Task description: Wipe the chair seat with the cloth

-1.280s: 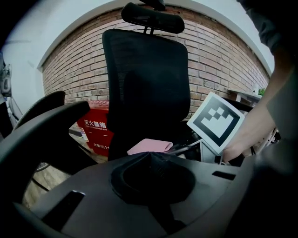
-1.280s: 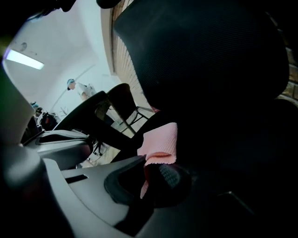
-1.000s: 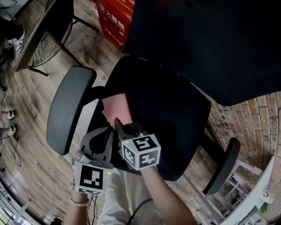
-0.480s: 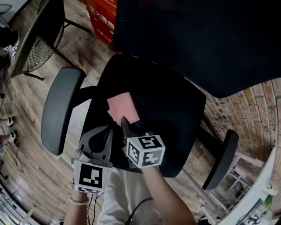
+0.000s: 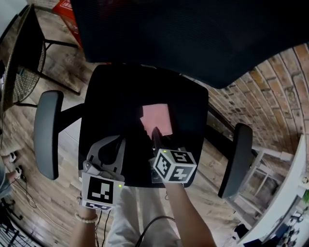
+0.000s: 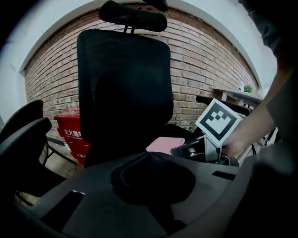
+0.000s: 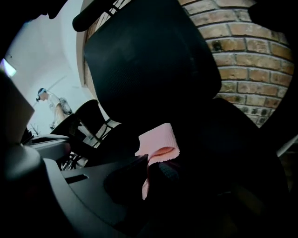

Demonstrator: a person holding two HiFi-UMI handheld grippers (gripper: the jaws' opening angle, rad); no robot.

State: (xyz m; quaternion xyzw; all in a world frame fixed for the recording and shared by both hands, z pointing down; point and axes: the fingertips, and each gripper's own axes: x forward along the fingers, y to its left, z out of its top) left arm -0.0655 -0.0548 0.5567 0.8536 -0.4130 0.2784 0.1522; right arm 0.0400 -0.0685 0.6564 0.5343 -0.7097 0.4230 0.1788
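Note:
The black chair seat [image 5: 118,91] fills the middle of the head view. A pink cloth [image 5: 157,118] lies on it near the centre. My right gripper [image 5: 155,132] is shut on the cloth's near edge. In the right gripper view the cloth [image 7: 158,138] folds up out of the closed jaws of the right gripper [image 7: 148,163]. My left gripper [image 5: 119,144] hovers over the seat's front left, to the left of the cloth. In the left gripper view the left gripper [image 6: 151,155] has its jaws meeting with nothing between them, and the cloth [image 6: 164,144] shows beyond.
The tall black backrest [image 5: 193,34] rises behind the seat. Armrests stand at the left [image 5: 46,132] and right [image 5: 236,159]. A red box [image 5: 70,12] and a dark wire chair [image 5: 24,62] stand on the wooden floor at the back left. White shelving [image 5: 285,193] stands at the right.
My right gripper has dragged the pink cloth from the seat's left edge toward its centre. The left gripper stays at the seat's front left.

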